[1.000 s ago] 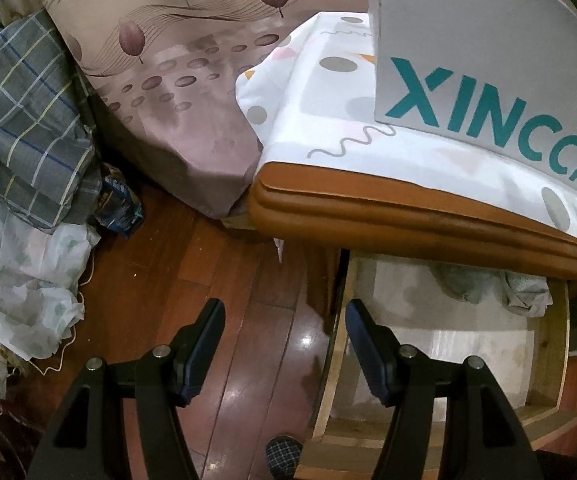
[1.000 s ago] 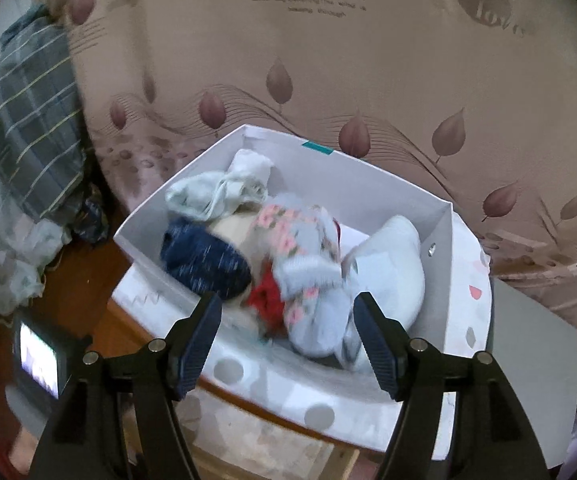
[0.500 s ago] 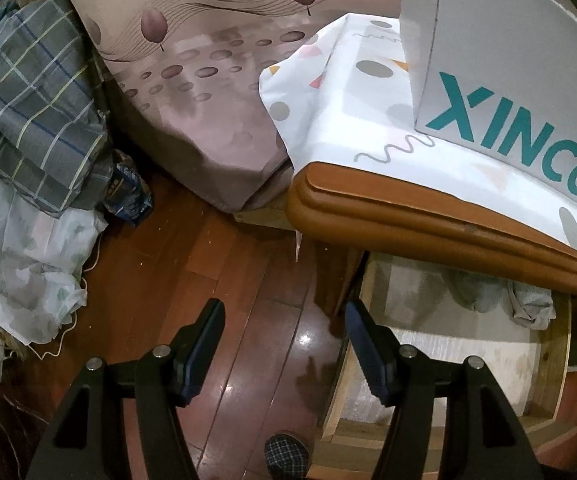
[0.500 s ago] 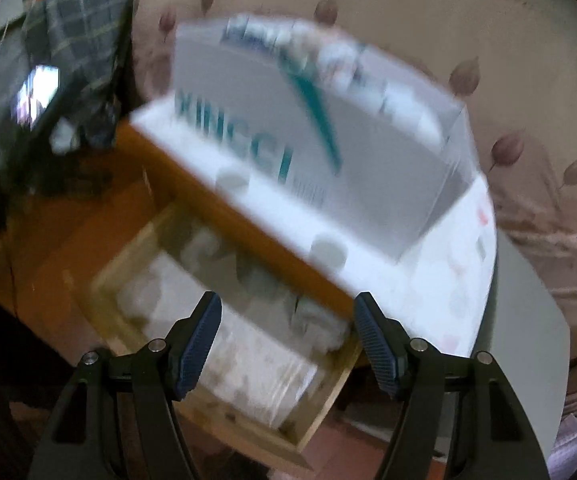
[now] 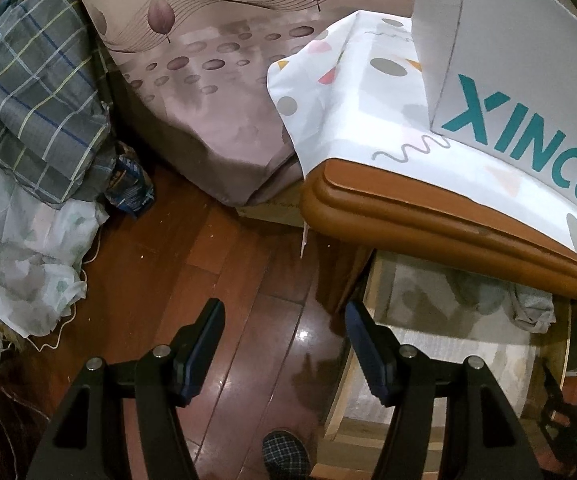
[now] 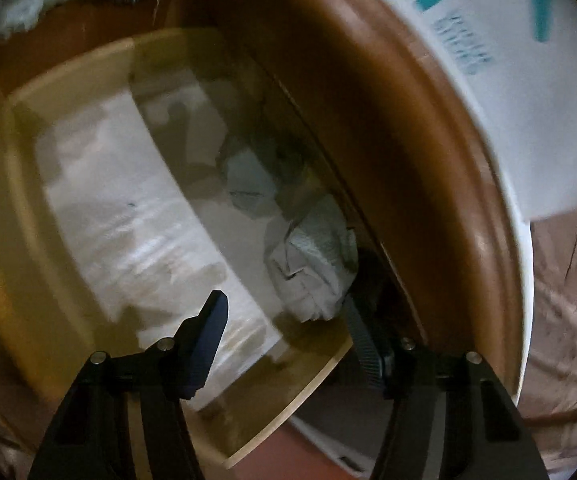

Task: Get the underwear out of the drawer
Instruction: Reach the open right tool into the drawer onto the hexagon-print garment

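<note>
At the far left of the left wrist view, a grey checked blanket is lying on top of a pale leaf-printed cloth, both piled against the wooden floor. Just to the right of them a mauve bedspread with leaf and dot prints is hanging down to the floor. The left gripper is hovering over the floorboards near the drawer's left corner, its jaws standing moderately apart with nothing between them. A checked slipper is showing at the near edge between its fingers. Farther right, a brown bedside cabinet top is carrying a white patterned cloth, and a white box with teal lettering is sitting on that cloth. Below the cabinet top the drawer is standing pulled out, lined with pale paper, and the underwear is lying crumpled at its far right, partly under the overhang. In the right wrist view, which is blurred, the right gripper is reaching down into the drawer; its jaws have just been closing but are standing apart, gripping nothing. The underwear, grey-white and bunched, is lying just beyond the fingertips, close to the right finger, though whether it is touching cannot be told. A second pale bundle is lying farther back against the cabinet.
</note>
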A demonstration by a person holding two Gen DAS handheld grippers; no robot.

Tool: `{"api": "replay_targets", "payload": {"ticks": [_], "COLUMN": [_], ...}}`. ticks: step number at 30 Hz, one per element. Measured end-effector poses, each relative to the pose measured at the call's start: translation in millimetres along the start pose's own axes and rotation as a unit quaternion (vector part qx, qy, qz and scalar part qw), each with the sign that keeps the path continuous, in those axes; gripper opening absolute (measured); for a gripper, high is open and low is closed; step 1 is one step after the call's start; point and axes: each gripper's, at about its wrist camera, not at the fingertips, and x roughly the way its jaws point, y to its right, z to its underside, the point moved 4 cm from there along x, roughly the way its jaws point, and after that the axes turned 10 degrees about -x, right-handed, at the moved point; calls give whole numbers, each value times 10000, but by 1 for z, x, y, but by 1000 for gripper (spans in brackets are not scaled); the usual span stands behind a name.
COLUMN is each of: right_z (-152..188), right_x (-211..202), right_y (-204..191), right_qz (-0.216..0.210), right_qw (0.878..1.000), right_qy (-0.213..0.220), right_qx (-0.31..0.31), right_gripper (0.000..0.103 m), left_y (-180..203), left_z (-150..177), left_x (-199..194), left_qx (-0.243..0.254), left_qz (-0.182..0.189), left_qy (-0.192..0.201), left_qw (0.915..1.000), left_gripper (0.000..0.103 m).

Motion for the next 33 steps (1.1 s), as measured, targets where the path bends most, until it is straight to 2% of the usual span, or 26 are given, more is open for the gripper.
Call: {"api": "replay_targets", "payload": {"ticks": [9, 18, 24, 28, 31, 33], "right_z": [-4, 0, 0, 1, 0, -1], "right_x": [57, 88, 91, 91, 89, 94], "right_y": [-14, -7, -13, -17, -17, -18], "right_qz": [521, 516, 793, 857, 754, 611], "right_qw": [9957, 9963, 9939, 9933, 9950, 9960], "right_qy": [-340, -439, -340, -324, -306, -338], "right_qx": [-683, -535, -689, -698, -582, -553], "right_gripper": [56, 56, 68, 70, 69, 60], "left_y": [5, 12, 18, 19, 18, 17], "left_z": [5, 8, 12, 12, 13, 12], "left_x": [6, 15, 17, 20, 22, 21], "left_qx": [136, 313, 469, 485, 446, 445], "left_qz": [-77, -129, -165, -184, -162, -175], "left_qy": [-127, -233, -218, -278, -339, -315], "left_qw": [9998, 9992, 9985, 9983, 9983, 9984], "left_gripper": [64, 64, 64, 64, 64, 64]}}
